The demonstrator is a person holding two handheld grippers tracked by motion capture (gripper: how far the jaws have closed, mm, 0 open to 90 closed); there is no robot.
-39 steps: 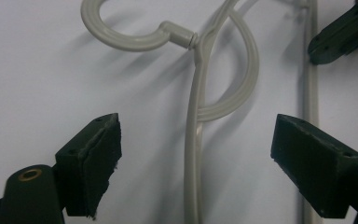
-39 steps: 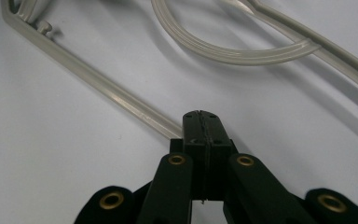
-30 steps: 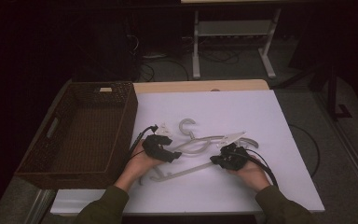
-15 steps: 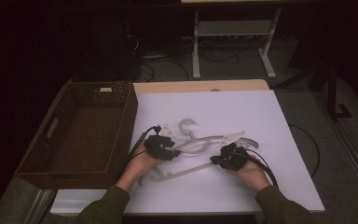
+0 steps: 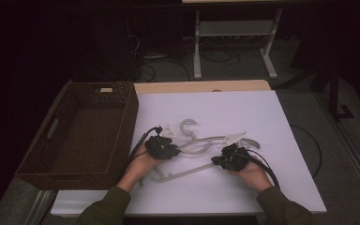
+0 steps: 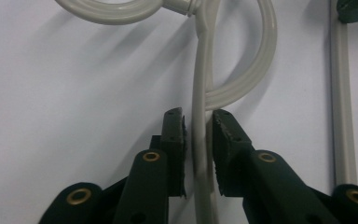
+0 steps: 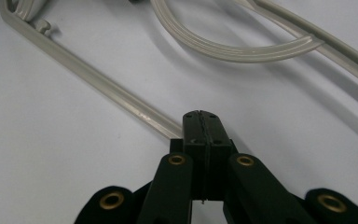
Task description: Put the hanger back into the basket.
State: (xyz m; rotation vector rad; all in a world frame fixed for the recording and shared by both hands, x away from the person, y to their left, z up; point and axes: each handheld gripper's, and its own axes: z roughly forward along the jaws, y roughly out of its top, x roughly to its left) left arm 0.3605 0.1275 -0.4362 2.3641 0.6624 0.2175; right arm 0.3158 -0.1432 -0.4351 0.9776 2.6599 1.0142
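White plastic hangers (image 5: 201, 145) lie tangled in a loose pile on the white bench (image 5: 262, 117), between the two hands and just right of the wicker basket (image 5: 82, 136).

In the left gripper view a thin arm of one hanger (image 6: 199, 116) runs straight up between the jaws of the left gripper (image 6: 198, 122), just below where it crosses a curved loop of another hanger (image 6: 261, 70). These jaws have just been closing; they now stand narrow, and both pads sit against the strip's sides, so it is clamped.

In the right gripper view the jaws of the right gripper (image 7: 201, 116) are pressed fully together. A flat hanger bar (image 7: 93, 79) runs in from the upper left and ends at their tips; whether they pinch its end or merely rest on it cannot be told. In the high view this gripper (image 5: 225, 161) sits at the right end of the lowest bar
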